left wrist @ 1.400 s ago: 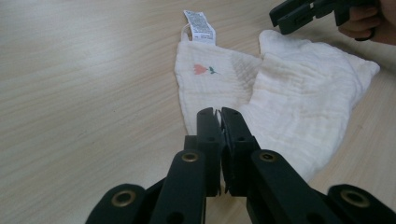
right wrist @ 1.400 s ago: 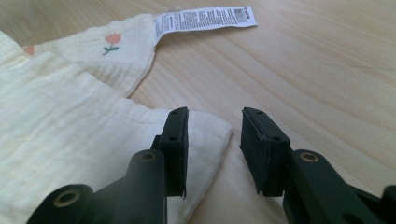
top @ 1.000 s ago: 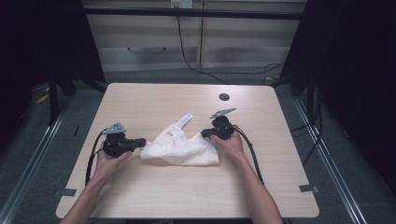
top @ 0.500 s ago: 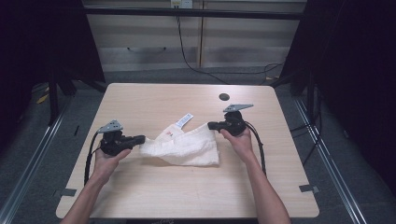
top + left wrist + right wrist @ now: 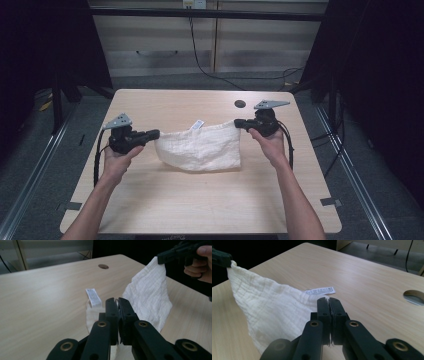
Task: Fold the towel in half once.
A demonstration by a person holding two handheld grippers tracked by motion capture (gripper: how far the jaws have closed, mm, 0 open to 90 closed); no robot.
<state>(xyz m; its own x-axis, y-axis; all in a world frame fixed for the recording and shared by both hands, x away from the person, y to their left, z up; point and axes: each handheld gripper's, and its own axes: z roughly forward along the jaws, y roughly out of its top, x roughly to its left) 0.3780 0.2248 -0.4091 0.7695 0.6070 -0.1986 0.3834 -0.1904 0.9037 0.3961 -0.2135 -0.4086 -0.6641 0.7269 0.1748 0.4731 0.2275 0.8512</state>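
Two tongs, left tongs [image 5: 156,133] and right tongs [image 5: 238,122], each clamp a corner of one white cloth [image 5: 200,148] with one label [image 5: 198,124].

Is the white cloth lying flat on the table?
No, the white cloth hangs lifted between the left gripper and right gripper.

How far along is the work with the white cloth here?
Done: each hand-held gripper, left and right, is shut on a top corner of the cloth, which hangs spread between them. In hand: the lower edge looks about level with the table. Left: probably laying it flat or folding; no fold shows yet.
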